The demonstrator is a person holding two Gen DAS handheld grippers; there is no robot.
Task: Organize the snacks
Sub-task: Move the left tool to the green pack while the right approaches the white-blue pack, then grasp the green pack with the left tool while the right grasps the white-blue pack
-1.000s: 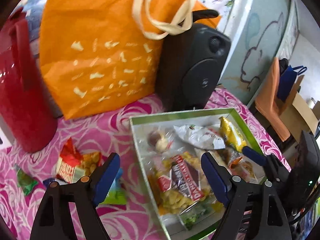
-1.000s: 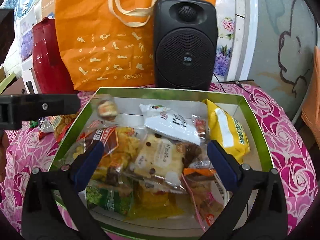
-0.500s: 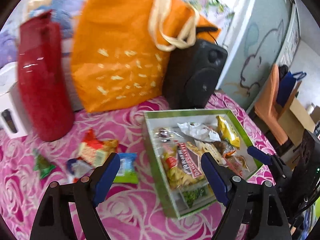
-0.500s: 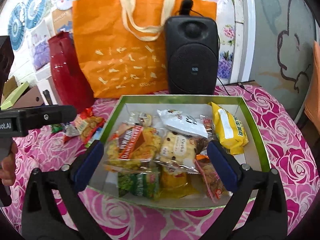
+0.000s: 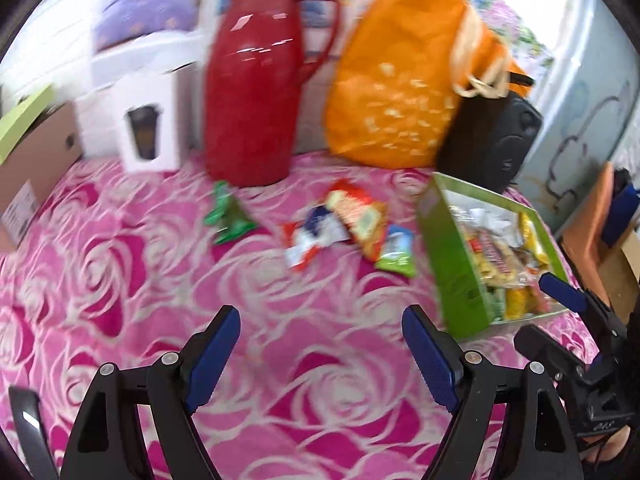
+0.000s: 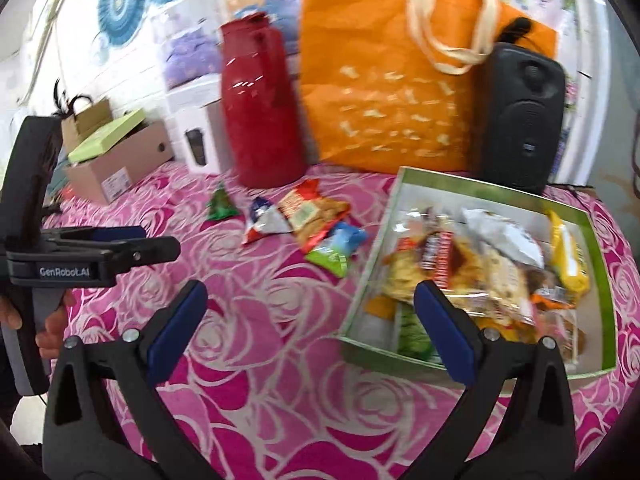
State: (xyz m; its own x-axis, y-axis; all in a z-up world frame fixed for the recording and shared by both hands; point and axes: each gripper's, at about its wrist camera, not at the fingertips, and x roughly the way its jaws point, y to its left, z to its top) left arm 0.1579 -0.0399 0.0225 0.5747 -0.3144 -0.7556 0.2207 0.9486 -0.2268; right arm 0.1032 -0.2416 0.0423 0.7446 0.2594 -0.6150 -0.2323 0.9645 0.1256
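Jaws on both grippers are wide apart, holding nothing — the snack packs [image 6: 316, 216] look light and crinkly; pinch an edge.

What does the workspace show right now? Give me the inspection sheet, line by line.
Surface: pink rose-pattern tablecloth, bare in front of both claws.
Job's things: green box holds many snack packets; four loose packets lie on the cloth left of it.
Clutter: red jug, orange tote bag, black speaker, white carton, cardboard box along the back.
Grippers: left claw and right claw open, holding nothing.
Cables: thin black lead atop the speaker.
Surroundings: wall decorations; an orange chair at right.
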